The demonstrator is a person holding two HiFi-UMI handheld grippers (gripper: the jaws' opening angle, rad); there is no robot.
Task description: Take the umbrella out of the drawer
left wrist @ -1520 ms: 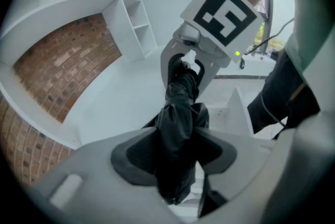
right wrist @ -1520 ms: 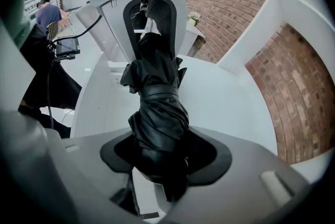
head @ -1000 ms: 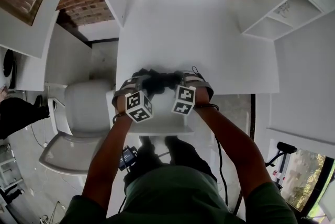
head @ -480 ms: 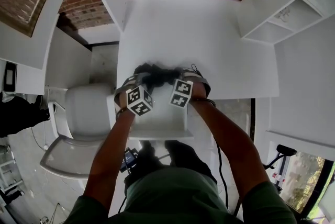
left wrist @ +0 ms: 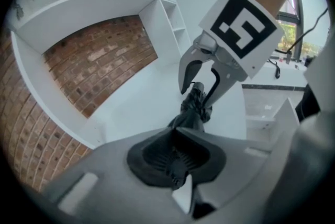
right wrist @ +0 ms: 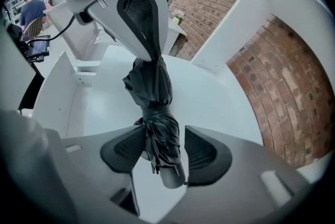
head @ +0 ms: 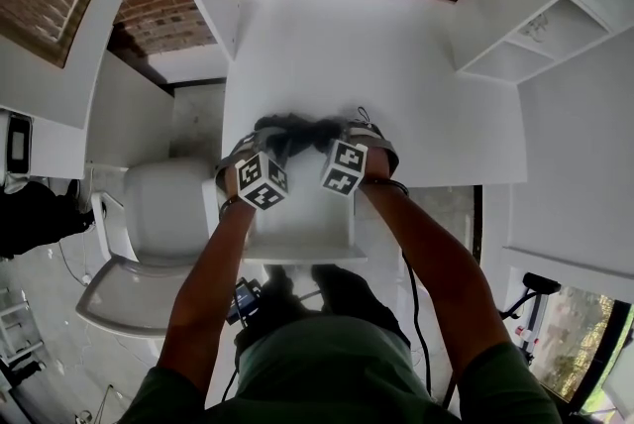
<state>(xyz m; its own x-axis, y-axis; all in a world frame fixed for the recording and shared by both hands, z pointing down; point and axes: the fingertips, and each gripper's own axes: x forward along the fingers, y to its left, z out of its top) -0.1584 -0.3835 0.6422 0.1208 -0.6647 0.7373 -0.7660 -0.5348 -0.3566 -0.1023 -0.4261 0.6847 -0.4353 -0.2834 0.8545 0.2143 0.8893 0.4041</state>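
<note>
While the folded black umbrella hangs between both tongs, the head view puts it over the front edge of the white desk, just past the open drawer. I judge it already out, with a hold at each end to keep the floppy bundle level. Marker cubes and hands cover the jaws here, and the forearms screen part of the drawer.

In the left gripper view, the left tongs have just closed almost fully, pinching a thin bunch of canopy fabric at one end. Their own body hides whatever lies beneath, and the drawer is out of frame. The right tongs straddle the far end.

In the right gripper view, those tongs stand fairly wide because they clasp the thick, strapped end by the handle, and they have just narrowed slightly. One pad presses fabric; how firmly the other pad bears is hard to make out.
</note>
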